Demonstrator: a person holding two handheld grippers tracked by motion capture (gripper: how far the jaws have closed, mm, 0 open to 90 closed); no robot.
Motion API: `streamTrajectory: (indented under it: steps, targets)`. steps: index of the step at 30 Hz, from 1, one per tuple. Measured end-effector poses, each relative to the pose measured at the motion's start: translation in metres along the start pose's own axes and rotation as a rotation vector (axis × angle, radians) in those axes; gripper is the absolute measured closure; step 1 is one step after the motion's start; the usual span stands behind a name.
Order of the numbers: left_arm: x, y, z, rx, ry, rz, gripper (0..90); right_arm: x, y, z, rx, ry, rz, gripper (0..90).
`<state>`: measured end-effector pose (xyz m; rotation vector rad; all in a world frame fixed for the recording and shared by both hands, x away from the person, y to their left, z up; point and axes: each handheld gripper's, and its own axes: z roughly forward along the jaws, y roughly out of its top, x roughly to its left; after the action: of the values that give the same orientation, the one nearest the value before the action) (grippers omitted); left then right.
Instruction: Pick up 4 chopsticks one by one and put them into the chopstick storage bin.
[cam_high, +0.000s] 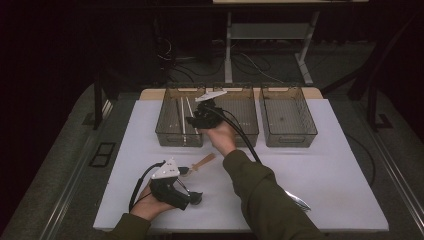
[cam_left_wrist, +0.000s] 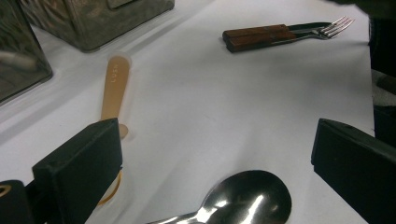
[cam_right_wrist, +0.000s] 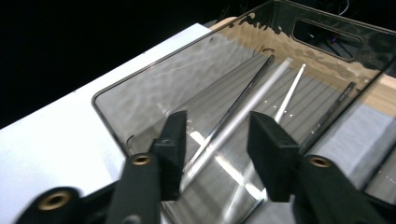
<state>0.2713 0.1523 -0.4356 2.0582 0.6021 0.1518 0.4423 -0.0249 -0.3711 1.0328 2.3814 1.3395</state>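
I am holding the right gripper (cam_high: 192, 120) over the left bin (cam_high: 165, 131) of three clear bins at the far edge of the white table (cam_high: 320, 175), its jaws standing partly apart with nothing pressed between them. In the right gripper view, the black jaws are framing a pale chopstick (cam_right_wrist: 243, 114) that is blurring in the gap between them, above the bin floor; a second pale stick (cam_right_wrist: 290, 93) and a dark thin rod (cam_right_wrist: 243, 88) are lying lengthwise in the same bin, just beside each other.

I am resting the left gripper (cam_high: 196, 198) low at the near left of the table, jaws spread wide and gripping nothing. In the left gripper view, the bowl of a steel spoon (cam_left_wrist: 250, 198) is lying on the table between those jaws, touching neither. A tan plastic spoon (cam_left_wrist: 114, 88) is lying just beyond the left jaw, its handle pointing toward the bins. Farther off, two wood-handled forks (cam_left_wrist: 280, 33) are lying side by side, touching, near the sleeve of my right arm (cam_high: 260, 192).

The middle bin (cam_high: 247, 131) and the right bin (cam_high: 287, 112) are standing in line with the first, close together.
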Motion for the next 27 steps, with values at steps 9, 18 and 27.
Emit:
streamTrajectory:
  steps: [9, 18, 27]
  targets:
    - [0.001, 0.0, -0.001, 0.005, 0.01, 0.005, 0.7, -0.015, -0.018, -0.044, 0.009, 0.061, -0.019, 41.5]
    - [0.002, -0.001, -0.001, 0.01, 0.021, -0.008, 0.7, -0.037, -0.042, -0.098, 0.016, 0.112, -0.06, 31.4]
    - [0.002, -0.002, 0.0, 0.019, 0.025, -0.014, 0.8, -0.055, -0.08, -0.142, 0.011, 0.12, -0.061, 30.1]
